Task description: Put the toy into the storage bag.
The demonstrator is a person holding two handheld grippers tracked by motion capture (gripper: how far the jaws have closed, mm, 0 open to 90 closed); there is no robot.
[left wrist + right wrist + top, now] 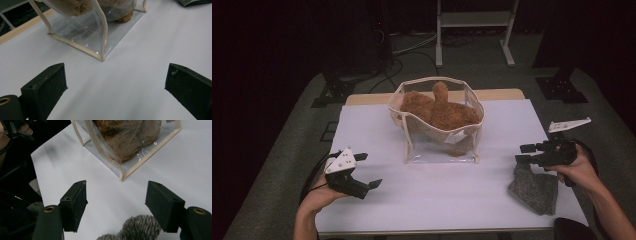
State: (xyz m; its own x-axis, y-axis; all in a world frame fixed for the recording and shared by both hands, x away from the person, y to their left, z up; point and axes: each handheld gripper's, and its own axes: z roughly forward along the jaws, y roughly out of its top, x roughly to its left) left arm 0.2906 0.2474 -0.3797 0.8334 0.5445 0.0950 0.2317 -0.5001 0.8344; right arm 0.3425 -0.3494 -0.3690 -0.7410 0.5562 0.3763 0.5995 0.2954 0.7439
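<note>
No text, label, brand or number can be read on anything here.

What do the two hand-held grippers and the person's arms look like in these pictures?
Both are black two-jaw tools. The left gripper carries a pale grey three-cornered plate with small dark holes, and a black cable trails from it. The right gripper has a similar pale plate behind it and a black cable. In the gripper views the jaws are blocky black pads with brass-coloured screw holes. The forearms are bare, without sleeves.
</note>
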